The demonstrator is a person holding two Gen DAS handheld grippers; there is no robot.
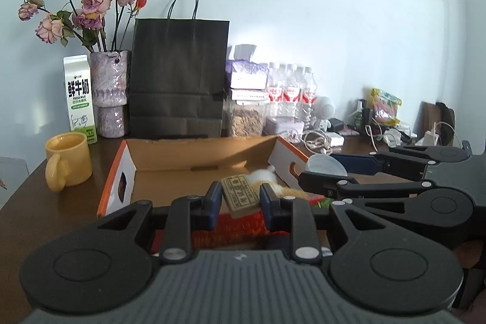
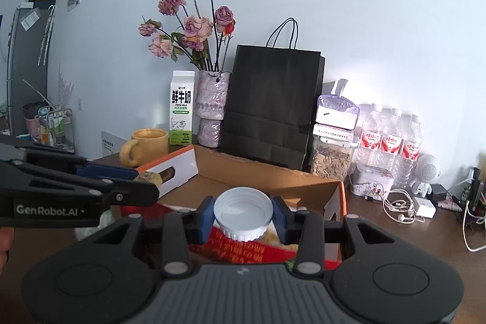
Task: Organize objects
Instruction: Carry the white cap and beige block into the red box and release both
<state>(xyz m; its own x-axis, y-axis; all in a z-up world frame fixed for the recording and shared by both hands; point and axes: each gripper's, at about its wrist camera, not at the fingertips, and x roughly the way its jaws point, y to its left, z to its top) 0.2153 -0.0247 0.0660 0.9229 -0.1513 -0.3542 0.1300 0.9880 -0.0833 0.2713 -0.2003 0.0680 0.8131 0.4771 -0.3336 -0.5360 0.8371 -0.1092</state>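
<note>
Cardboard box [image 1: 200, 160], open-topped with orange-edged white ends, is my landmark on the brown table [image 1: 36, 202], and both held things sit over its near end. Behind the box stands a black paper bag [image 1: 179, 75], the biggest thing against the wall. Left of the bag I see a purple vase [image 1: 109, 93] of dried roses, then a milk carton [image 1: 79, 99], and a yellow mug [image 1: 68, 160] just beside the box's left end. Right of the bag are stacked tissue packs [image 1: 246, 75], a jar of seeds [image 1: 246, 120] and a row of water bottles [image 1: 290, 87], with a tangle of white cables [image 2: 401, 208] further right of the box. Inside the box, near me, lies something red with gold print [image 2: 243, 251]. My left gripper [image 1: 240, 201] has its blue fingers closed on a small olive printed block [image 1: 240, 195], tilted, above the box's near edge. My right gripper [image 2: 243, 213] has its fingers clamped on a white screw cap [image 2: 243, 210], open side facing the camera, also above the box's near end.
</note>
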